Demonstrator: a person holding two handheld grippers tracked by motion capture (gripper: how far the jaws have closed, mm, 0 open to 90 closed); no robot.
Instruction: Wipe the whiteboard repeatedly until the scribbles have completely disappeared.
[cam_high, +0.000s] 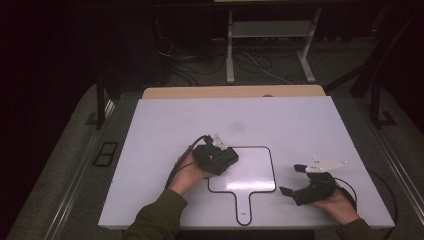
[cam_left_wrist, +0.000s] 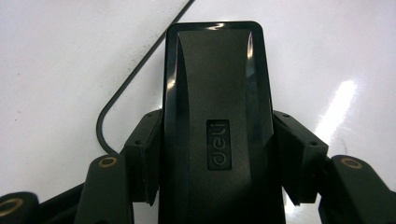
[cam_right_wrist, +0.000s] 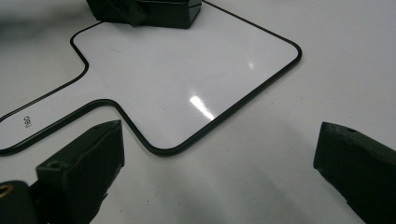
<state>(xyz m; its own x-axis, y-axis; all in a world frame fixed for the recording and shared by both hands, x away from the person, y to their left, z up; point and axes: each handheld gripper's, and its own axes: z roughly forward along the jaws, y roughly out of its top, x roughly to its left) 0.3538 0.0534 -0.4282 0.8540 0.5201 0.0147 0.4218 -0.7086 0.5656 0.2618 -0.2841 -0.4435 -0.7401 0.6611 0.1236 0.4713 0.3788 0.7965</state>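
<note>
Table (cam_high: 165, 120): white top lay under both hands; wooden edge showed along its far side
Left gripper (cam_high: 218, 159): it was held in the person's left hand (cam_high: 190, 175) at the upper left corner of the whiteboard; its jaws were pinched on the sides of a black eraser (cam_left_wrist: 217, 121); the left gripper view showed the eraser upright between them, the word "deli" on its back
Whiteboard (cam_high: 250, 170): small paddle-shaped board with a black rim lay flat near the table's middle, its handle toward the person; the eraser sat over its upper left corner
Right gripper (cam_high: 292, 180): it sat to the right of the whiteboard in the person's right hand (cam_high: 340, 202); its jaws stood spread with nothing between them
</note>
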